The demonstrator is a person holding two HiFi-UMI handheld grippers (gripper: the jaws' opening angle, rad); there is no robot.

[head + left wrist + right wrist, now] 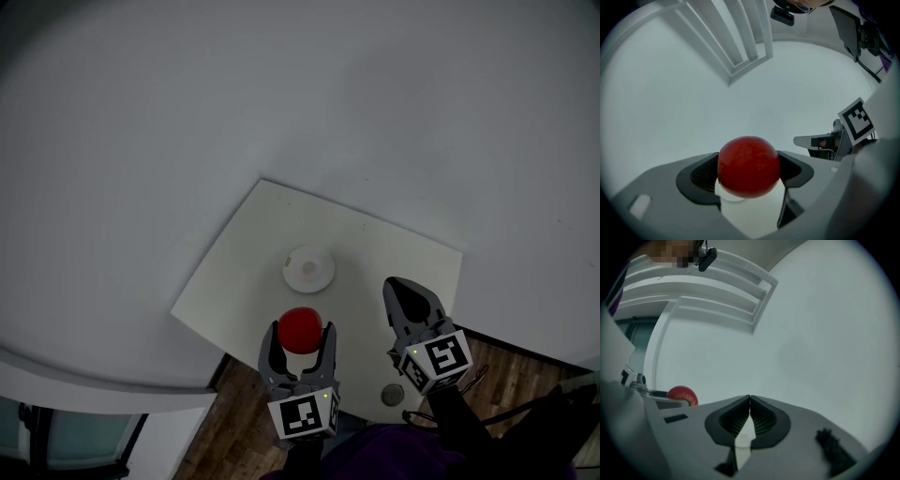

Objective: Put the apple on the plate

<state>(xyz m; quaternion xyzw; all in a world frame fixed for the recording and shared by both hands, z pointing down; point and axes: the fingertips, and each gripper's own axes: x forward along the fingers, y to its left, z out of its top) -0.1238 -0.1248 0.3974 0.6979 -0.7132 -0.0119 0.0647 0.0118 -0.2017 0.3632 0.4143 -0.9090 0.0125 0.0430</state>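
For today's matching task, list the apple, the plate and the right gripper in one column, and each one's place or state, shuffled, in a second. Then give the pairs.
Column one:
1. apple
2. plate
3. right gripper

Column two:
A. shut, with nothing in it
B. lying on the white table
C. gripped by the left gripper

Pairs: 1-C, 2-B, 3-A.
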